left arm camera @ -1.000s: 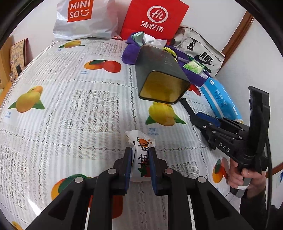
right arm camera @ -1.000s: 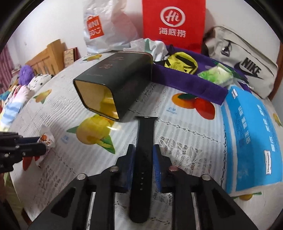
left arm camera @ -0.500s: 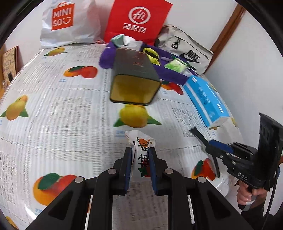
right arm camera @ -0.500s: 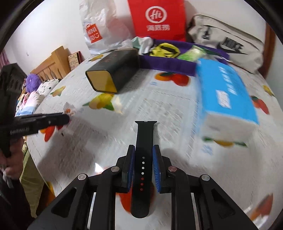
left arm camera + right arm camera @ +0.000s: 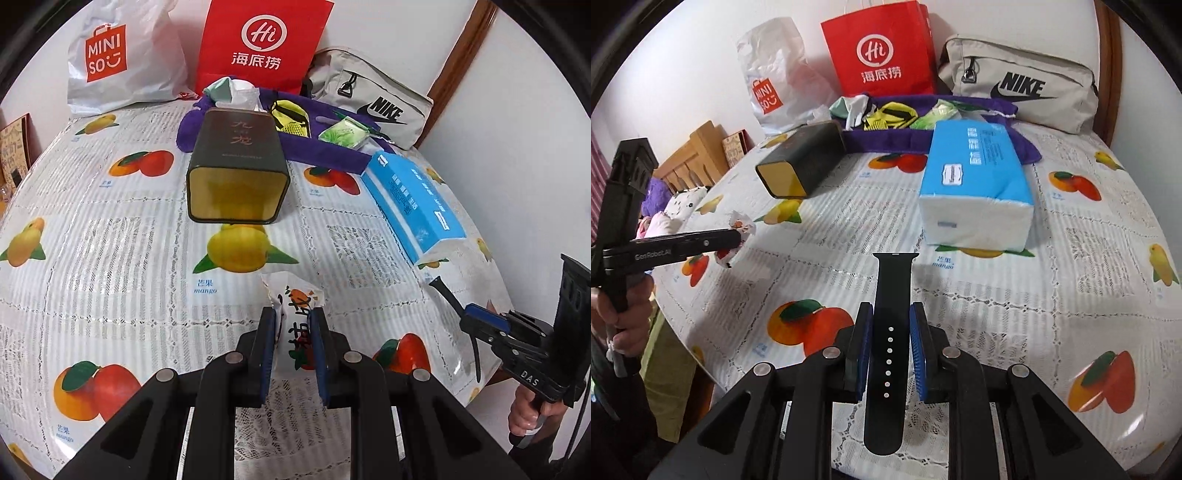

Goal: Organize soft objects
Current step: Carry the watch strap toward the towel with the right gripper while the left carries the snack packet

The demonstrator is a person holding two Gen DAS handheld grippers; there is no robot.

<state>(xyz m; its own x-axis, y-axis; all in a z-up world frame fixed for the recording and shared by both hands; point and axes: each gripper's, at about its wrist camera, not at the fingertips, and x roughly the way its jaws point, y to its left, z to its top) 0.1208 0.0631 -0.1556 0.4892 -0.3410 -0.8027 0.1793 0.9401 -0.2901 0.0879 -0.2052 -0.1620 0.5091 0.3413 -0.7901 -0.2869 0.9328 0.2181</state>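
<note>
my left gripper (image 5: 293, 332) is clamped on a white snack packet (image 5: 295, 314), held above the fruit-print table (image 5: 110, 229). my right gripper (image 5: 891, 328) is nearly closed on a black watch strap (image 5: 890, 332). only the right view shows the table's left edge, with a wooden bed frame (image 5: 690, 158) beyond. only the left view looks straight into the open tin (image 5: 236, 173). bare cloth lies between tin and blue tissue pack (image 5: 975, 184).
</note>
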